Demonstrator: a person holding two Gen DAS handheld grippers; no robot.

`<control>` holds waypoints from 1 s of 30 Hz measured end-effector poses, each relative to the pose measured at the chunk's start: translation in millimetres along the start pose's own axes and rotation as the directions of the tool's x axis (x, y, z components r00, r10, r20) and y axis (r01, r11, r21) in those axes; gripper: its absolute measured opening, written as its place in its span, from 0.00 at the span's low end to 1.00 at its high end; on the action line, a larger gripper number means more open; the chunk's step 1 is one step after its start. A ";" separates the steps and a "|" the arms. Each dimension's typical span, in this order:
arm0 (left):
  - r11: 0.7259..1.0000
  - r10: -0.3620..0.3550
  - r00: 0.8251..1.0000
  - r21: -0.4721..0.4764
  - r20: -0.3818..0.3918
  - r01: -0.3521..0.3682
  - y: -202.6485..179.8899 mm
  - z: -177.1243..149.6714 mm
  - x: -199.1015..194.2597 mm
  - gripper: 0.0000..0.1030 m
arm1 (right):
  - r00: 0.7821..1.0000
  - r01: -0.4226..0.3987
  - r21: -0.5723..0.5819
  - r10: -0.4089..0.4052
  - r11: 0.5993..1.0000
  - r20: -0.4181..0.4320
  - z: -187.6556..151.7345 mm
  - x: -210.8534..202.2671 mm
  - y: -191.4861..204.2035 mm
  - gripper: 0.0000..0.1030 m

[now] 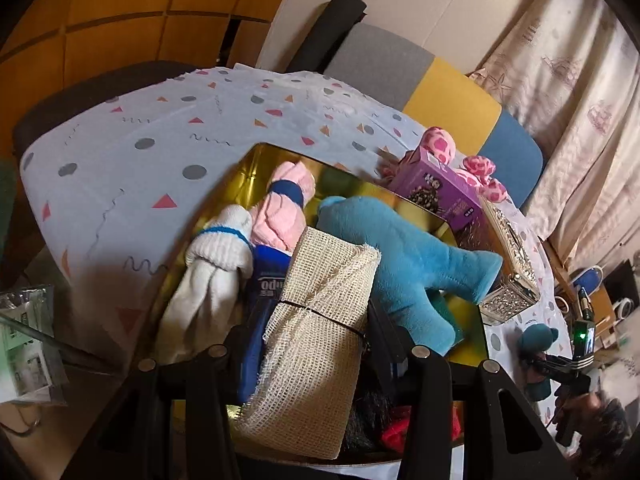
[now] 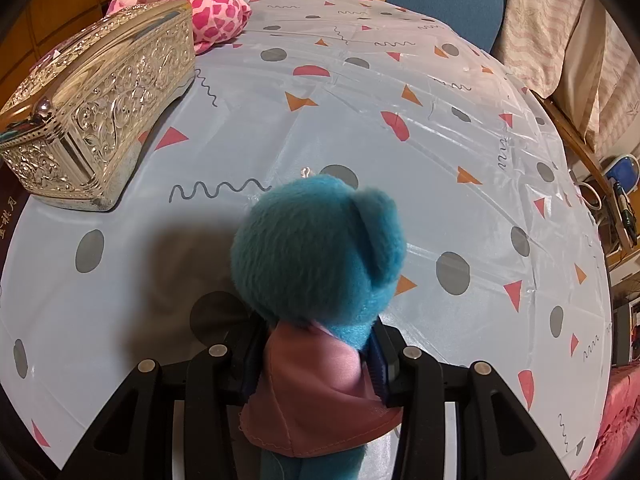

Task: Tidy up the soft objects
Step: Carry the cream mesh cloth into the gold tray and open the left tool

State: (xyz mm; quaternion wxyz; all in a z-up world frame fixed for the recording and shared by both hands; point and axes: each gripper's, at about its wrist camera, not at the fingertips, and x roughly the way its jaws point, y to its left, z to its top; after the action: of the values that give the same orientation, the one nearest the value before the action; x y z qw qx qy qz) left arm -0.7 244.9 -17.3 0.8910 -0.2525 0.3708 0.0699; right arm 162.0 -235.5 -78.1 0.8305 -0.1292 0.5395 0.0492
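My left gripper (image 1: 318, 340) is shut on a rolled beige mesh cloth (image 1: 320, 296) tied with a black band, held over a gold tray (image 1: 256, 168). In the tray lie a white sock bundle (image 1: 208, 276), a pink sock bundle (image 1: 280, 216), a blue plush toy (image 1: 404, 264) and a dark blue item (image 1: 266, 280). My right gripper (image 2: 316, 360) is shut on a teal plush bear (image 2: 316, 248) in a pink garment, upright just above the patterned tablecloth (image 2: 440, 140). The left wrist view shows that bear (image 1: 536, 338) at the far right.
A silver ornate box (image 2: 100, 112) stands beside the tray, with a pink spotted plush (image 2: 212, 12) behind it. A purple carton (image 1: 436, 184) leans at the tray's far side. Chairs (image 1: 452, 96) stand behind the table, and a plastic packet (image 1: 28, 344) lies at the left.
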 end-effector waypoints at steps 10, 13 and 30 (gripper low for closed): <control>0.996 0.079 0.996 0.039 -0.044 -0.077 5.5 -12.5 22.7 0.54 | 1.000 0.003 -0.004 -0.003 1.000 0.001 -0.1 0.3 -0.6 0.42; 0.993 0.107 0.994 0.057 -0.037 -0.104 4.0 -13.4 22.7 0.54 | 1.000 0.003 -0.003 -0.003 1.000 0.001 -0.2 0.1 -0.4 0.42; 0.941 0.265 0.960 0.195 0.084 -0.277 -25.4 -20.4 -1.1 0.64 | 1.000 0.026 -0.038 -0.026 0.999 0.004 -1.3 0.1 2.2 0.39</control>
State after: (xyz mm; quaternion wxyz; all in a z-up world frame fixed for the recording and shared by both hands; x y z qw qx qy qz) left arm -6.3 212.9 -18.6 0.9043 -0.1038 0.3818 0.1605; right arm 160.5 -233.7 -79.1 0.8294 -0.1518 0.5354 0.0490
